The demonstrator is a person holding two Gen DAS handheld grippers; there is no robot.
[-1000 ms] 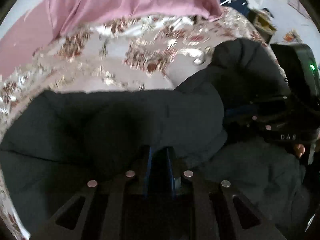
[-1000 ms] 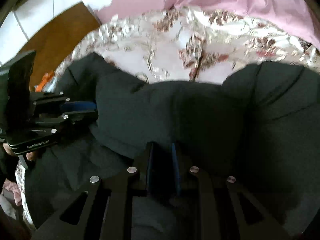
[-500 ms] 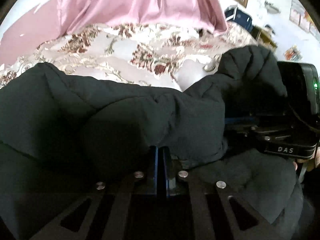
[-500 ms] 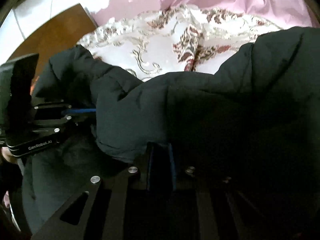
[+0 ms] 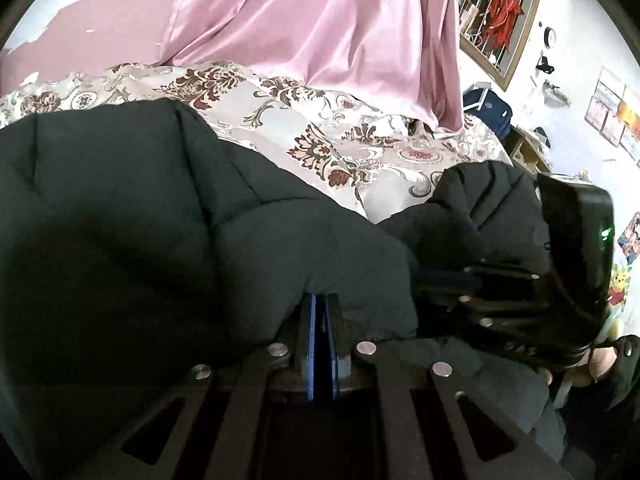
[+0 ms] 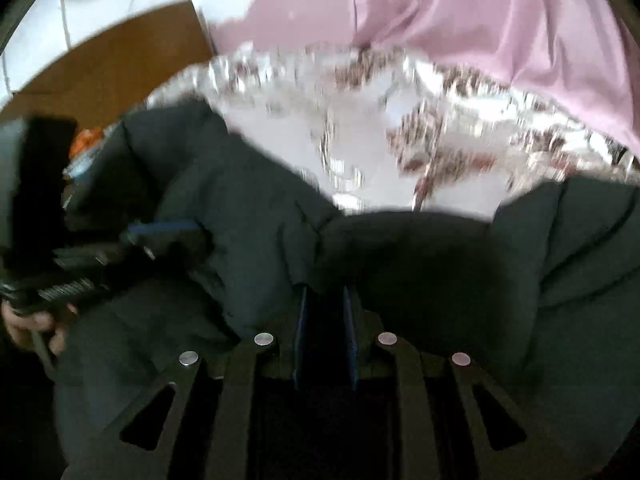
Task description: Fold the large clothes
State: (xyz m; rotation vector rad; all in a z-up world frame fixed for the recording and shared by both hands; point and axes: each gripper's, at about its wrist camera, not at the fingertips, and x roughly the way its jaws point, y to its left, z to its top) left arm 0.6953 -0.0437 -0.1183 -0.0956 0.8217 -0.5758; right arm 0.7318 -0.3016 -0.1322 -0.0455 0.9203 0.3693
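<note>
A large black padded jacket (image 5: 160, 240) lies bunched on a bed with a floral cover (image 5: 320, 136). My left gripper (image 5: 320, 308) is shut on a fold of the jacket, its blue pads nearly together. In the right wrist view, which is blurred, the jacket (image 6: 420, 264) covers the fingertips of my right gripper (image 6: 324, 300), whose blue pads pinch the jacket's edge. The right gripper also shows at the right of the left wrist view (image 5: 452, 280), buried in the jacket. The left gripper shows at the left of the right wrist view (image 6: 168, 228).
A pink satin curtain (image 5: 340, 28) hangs behind the bed. A brown wooden board (image 6: 104, 64) stands at the far left. A shelf and wall posters (image 5: 608, 116) are at the right. The floral bed cover (image 6: 360, 152) is bare beyond the jacket.
Both grippers have moved with the jacket held. The left wrist view has tilted up, showing more curtain and wall. The right wrist view has dropped and blurred, showing more bed cover.
</note>
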